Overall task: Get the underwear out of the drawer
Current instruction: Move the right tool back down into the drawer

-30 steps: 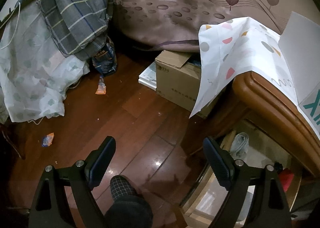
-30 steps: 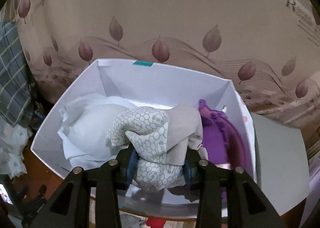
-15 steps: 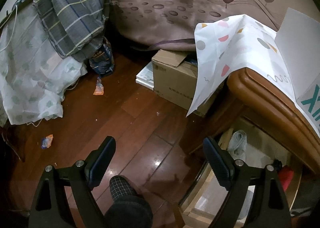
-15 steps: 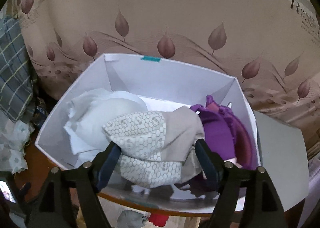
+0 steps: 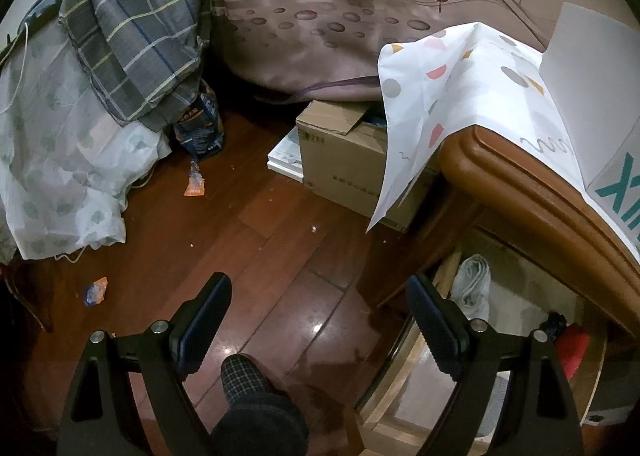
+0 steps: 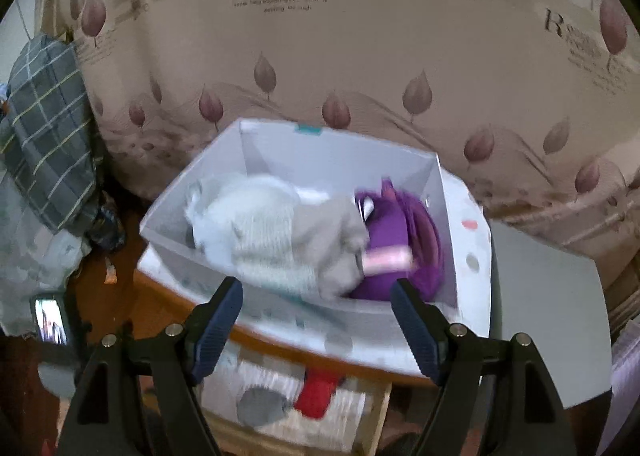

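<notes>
Grey-and-white patterned underwear (image 6: 276, 240) is lying in the white box (image 6: 336, 159) on the wooden cabinet top, beside a purple garment (image 6: 404, 232). Near it, the right gripper (image 6: 316, 296) is hanging spread and empty. Left of the open drawer (image 5: 516, 296), the left gripper (image 5: 320, 308) is gaping empty over the floor.

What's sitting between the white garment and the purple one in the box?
In the right wrist view, a beige-grey patterned garment lies between the white garment and the purple one, overlapping both.
</notes>
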